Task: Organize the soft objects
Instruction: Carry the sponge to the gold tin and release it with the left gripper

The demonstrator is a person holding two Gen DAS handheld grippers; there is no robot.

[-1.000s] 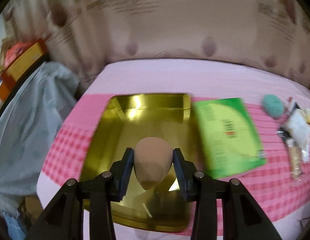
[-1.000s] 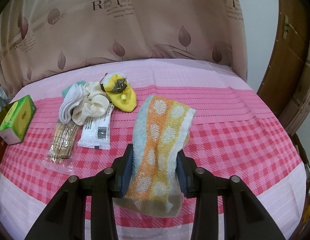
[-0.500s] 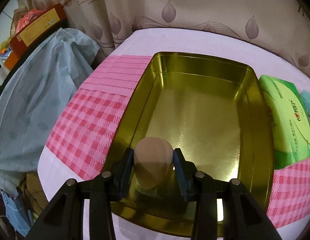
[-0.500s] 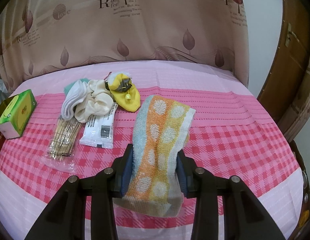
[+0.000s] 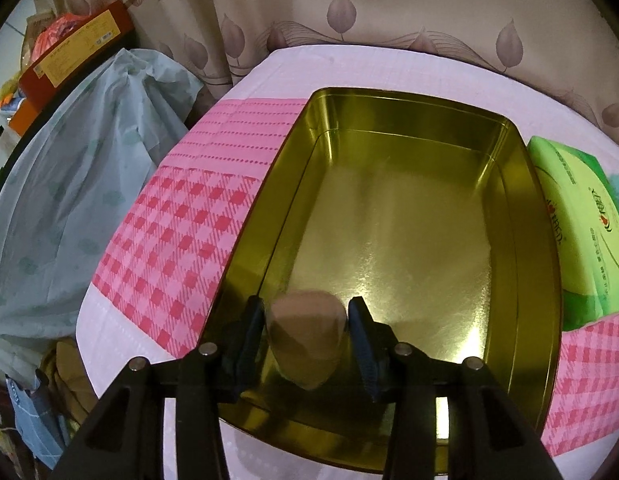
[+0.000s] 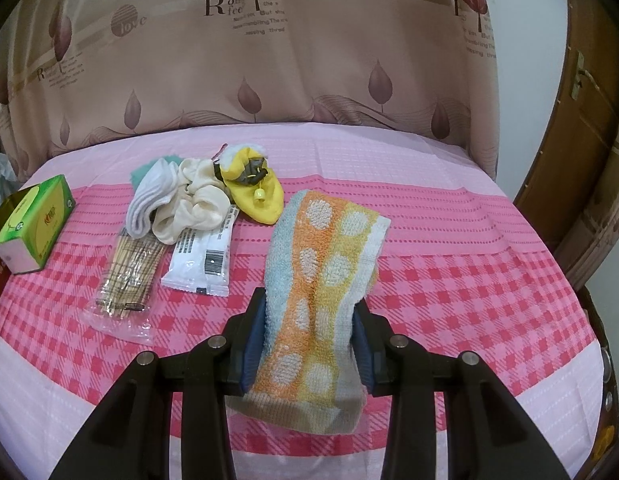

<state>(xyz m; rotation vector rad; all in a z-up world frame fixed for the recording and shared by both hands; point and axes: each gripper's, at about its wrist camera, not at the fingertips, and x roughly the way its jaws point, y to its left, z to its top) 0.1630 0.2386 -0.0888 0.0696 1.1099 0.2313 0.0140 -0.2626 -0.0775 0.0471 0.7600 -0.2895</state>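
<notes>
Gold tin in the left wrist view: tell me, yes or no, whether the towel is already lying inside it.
No. The gold tin holds only a beige sponge; the towel is over the pink cloth.

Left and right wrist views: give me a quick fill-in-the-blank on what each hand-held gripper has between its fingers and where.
1. The beige sponge sits between the left hand-held gripper's fingers over the ____ tin.
2. The right hand-held gripper is shut on a spotted ____.
3. Beside the tin lies a ____ tissue pack.

Missing: gold; towel; green
</notes>
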